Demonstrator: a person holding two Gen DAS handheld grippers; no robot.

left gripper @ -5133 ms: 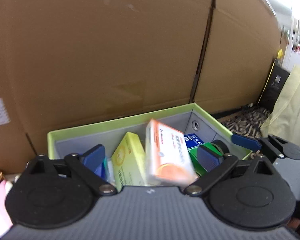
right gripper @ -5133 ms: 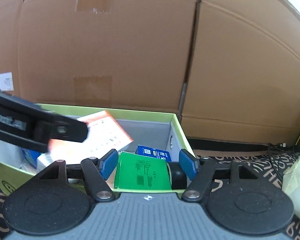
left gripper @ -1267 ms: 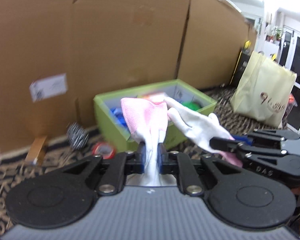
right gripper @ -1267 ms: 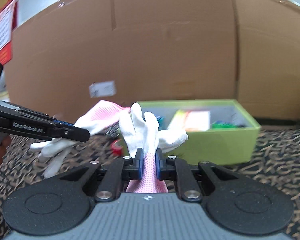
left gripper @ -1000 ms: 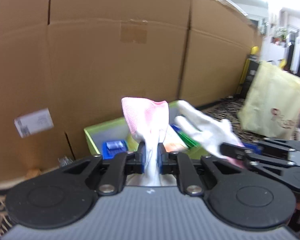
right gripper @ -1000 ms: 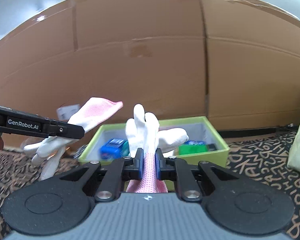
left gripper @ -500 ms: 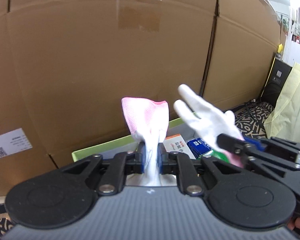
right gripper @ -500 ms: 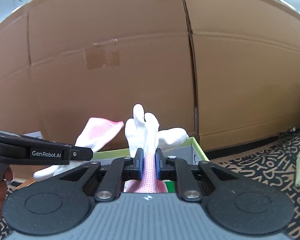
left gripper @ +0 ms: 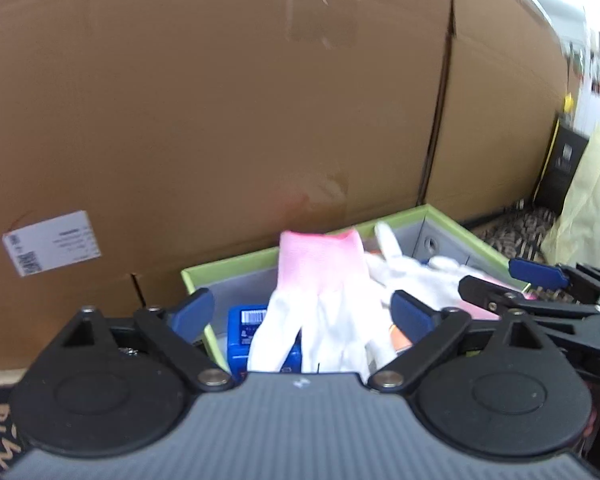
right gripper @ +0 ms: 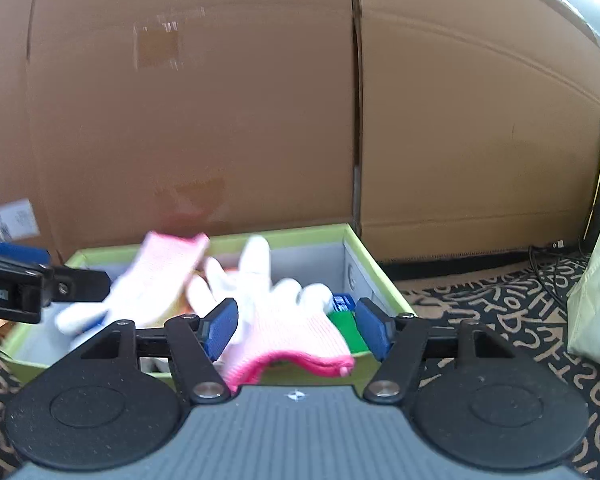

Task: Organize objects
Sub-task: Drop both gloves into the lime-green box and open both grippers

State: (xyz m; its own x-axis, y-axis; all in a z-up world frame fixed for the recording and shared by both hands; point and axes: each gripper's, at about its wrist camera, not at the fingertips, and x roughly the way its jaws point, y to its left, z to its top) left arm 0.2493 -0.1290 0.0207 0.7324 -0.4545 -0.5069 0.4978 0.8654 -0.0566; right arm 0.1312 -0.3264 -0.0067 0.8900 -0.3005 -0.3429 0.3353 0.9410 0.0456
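Left gripper (left gripper: 304,312): jaws spread wide, grasping nothing; blue pads (left gripper: 193,312) stand apart either side of a glove.

Right gripper (right gripper: 295,326): jaws likewise released, pads clear of the fabric between them.

First glove (left gripper: 320,304): white with pink cuff, cuff uppermost and away from the camera, fingers hanging toward the left gripper; it sits over the left part of the green box, blurred, so whether it rests on the contents cannot be told.

Second glove (right gripper: 275,320): white fingers pointing away, pink cuff nearest the right gripper, lying across the box's near rim and contents.

Green box (right gripper: 376,272): lime rim, grey inner walls, standing on a patterned floor mat (right gripper: 500,312) against the cardboard.

Contents, partly covered: blue carton (left gripper: 241,330) at the left end under the first glove; green packet (right gripper: 346,330) and a small blue box (right gripper: 344,302) at the right end.

Cardboard wall (right gripper: 259,120): large brown panels directly behind the box, with a white label (left gripper: 51,248) low at the left.

Yellow bag (right gripper: 596,300): on the mat, well right of the box.
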